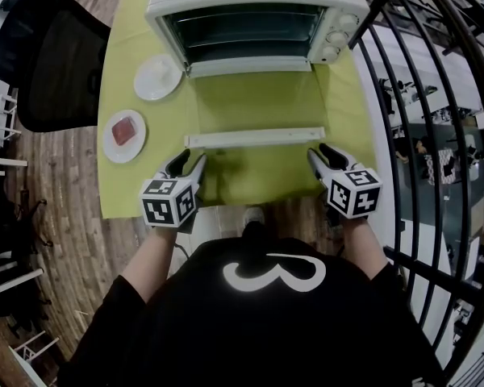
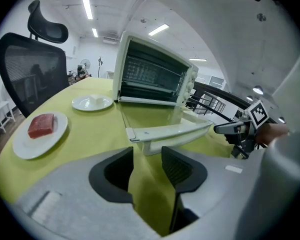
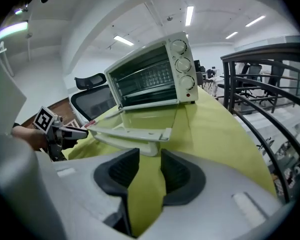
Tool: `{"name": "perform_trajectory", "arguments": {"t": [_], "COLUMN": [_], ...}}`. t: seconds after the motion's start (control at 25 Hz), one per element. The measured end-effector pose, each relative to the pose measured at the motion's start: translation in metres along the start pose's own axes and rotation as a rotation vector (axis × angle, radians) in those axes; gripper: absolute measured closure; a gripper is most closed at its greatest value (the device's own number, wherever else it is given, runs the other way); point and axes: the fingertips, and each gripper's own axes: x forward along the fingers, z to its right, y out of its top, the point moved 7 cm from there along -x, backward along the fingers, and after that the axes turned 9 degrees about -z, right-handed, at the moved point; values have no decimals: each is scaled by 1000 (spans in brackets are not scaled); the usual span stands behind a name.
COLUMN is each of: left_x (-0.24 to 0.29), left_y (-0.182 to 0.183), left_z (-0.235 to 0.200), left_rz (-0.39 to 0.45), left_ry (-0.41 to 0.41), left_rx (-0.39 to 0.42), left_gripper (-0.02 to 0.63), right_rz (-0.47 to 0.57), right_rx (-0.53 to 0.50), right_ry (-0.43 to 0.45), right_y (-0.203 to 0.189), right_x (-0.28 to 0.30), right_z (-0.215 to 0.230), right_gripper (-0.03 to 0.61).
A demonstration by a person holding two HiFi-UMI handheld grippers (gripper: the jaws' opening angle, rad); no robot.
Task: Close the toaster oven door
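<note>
A white toaster oven (image 1: 254,6) stands at the far side of the green table, and its glass door (image 1: 254,99) hangs open, lying flat toward me. The door's white handle bar (image 1: 254,138) is the near edge. My left gripper (image 1: 188,164) sits just short of the handle's left end, open, with nothing between its pads. My right gripper (image 1: 324,156) sits at the handle's right end, also open and empty. In the left gripper view the handle (image 2: 170,133) lies just beyond the jaws. The right gripper view shows the handle (image 3: 130,134) the same way.
A white plate (image 1: 157,76) lies left of the oven, and a plate with a red piece of meat (image 1: 124,135) lies nearer me. A black office chair (image 1: 60,63) stands to the left of the table. A black metal railing (image 1: 436,135) runs along the right.
</note>
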Motion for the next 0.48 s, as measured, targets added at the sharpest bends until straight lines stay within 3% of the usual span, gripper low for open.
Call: {"name": "perform_trajectory", "arguments": {"t": [0.48], "left_x": [24], "left_y": [11], "left_z": [-8], "left_rz": [-8], "left_ry": [38], "left_rx": [0], "left_gripper": [452], "right_rz": [-36], "right_rx": [-15], "right_ry": [-19], "right_y": [11], "right_x": [29], "right_z": [7], "right_gripper": [431]}}
